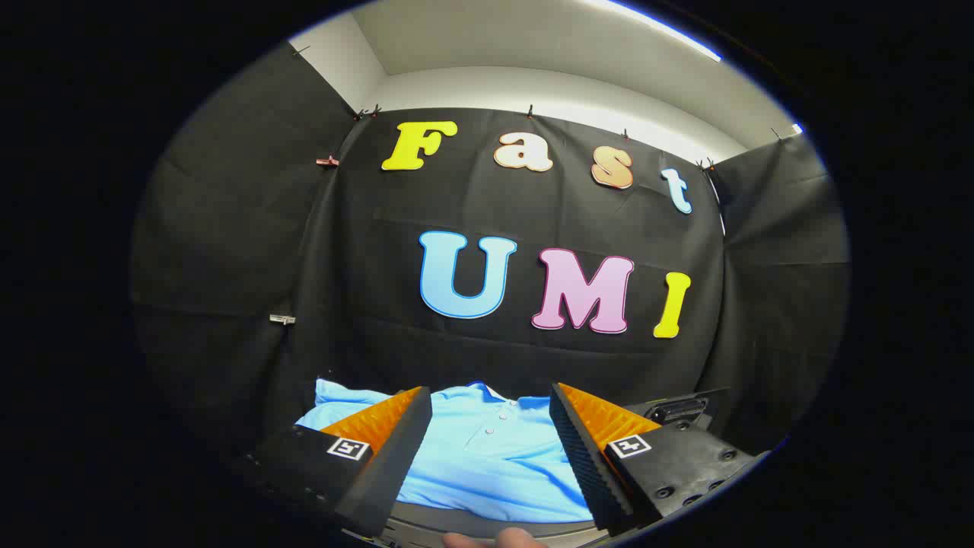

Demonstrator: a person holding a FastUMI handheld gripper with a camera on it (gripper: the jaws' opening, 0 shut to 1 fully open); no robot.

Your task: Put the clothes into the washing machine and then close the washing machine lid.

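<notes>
Gripper (491,434) spread wide, grasping nothing, poised above a blue polo shirt (487,457) lying flat between and just beyond the fingers, collar and buttons toward the booth wall. Fingertip (517,539) of a person just behind the gripper. Dark object (681,411) just past the right finger, too cut off to identify. Likely risks: pinching only a thin top layer, letting the fabric slip free on lifting; trailing sleeves snagging en route to the washer.
</notes>
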